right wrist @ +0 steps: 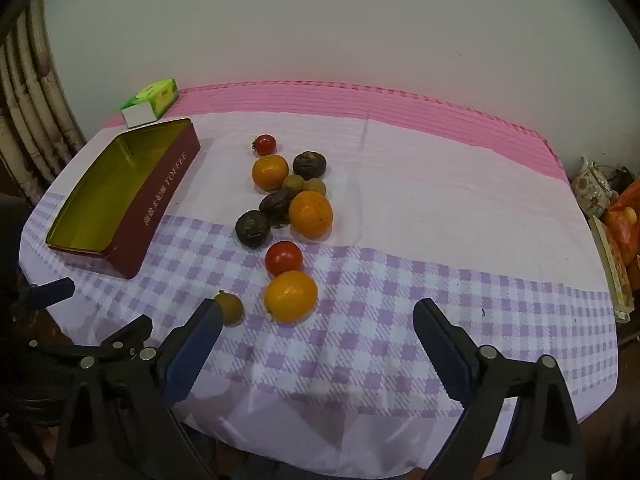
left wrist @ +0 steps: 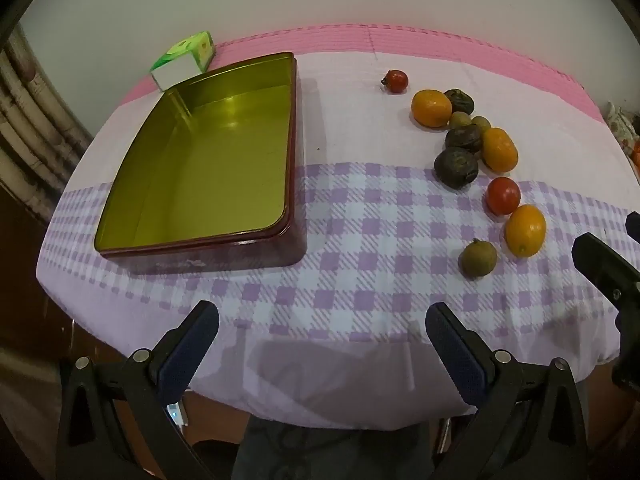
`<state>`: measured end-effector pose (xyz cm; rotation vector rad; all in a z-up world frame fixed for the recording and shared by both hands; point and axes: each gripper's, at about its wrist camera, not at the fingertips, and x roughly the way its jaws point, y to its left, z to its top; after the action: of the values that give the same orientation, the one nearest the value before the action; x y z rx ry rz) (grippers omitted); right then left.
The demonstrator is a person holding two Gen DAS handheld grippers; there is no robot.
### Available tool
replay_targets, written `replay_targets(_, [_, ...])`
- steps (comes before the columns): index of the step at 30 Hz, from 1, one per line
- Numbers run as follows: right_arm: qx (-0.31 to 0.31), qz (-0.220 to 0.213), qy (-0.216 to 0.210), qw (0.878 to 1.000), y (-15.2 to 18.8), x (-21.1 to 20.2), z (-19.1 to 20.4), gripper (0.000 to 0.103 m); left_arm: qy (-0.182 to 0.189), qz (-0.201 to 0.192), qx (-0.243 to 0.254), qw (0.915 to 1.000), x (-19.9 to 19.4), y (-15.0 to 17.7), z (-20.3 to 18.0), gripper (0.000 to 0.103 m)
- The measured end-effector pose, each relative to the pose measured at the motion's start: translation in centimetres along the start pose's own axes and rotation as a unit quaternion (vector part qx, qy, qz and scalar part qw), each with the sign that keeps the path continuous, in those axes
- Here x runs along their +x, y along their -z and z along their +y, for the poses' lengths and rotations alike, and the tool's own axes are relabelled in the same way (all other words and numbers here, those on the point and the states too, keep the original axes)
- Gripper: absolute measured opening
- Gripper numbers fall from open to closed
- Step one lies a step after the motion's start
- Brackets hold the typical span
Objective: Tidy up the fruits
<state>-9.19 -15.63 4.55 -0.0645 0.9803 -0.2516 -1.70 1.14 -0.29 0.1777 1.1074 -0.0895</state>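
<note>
The gold tin [left wrist: 208, 152] holds nothing. At two o'clock lie fruits [left wrist: 464, 140]. Only the right view shows "TOFFEE", maybe. Left gripper [left wrist: 322, 334] and right gripper [right wrist: 318, 330] gape wide, gripping nothing.

Both views are evenly and rather dimly lit, with a warm, slightly pink cast on the wall [right wrist: 340, 32]. Light comes from above: the gold inside of the tin [left wrist: 208, 152] carries a pale glare patch near its far end, and the oranges show small highlights on top. Soft shadows lie on the cloth [left wrist: 360, 240] at the near edge of the worktop. Fisheye distortion bows the worktop's edges, and black vignetting fills the corners. Focus is fair centrally, softer toward the rim
</note>
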Motion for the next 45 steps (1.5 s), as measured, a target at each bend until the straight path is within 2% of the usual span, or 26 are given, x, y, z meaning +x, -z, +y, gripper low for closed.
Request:
replay_targets(8, [-0.004,0.000,-0.007,1.000,0.1,-0.4,0.5,0.094,0.004,-0.007,0.002,1.0000,-0.5,0.3,0.2,0.103])
replay_targets(12, [-0.004,0.002,-0.013,1.000,0.2,-0.2,0.6,0.089,0.003,-0.010,0.003,0.9999,-0.7,0.3,-0.1,0.103])
replay_targets(45, [0.001,0.017,-0.020,1.000,1.0,0.9,0.7,0.086,0.003,-0.007,0.003,1.0000,-0.3,0.7,-0.3,0.102])
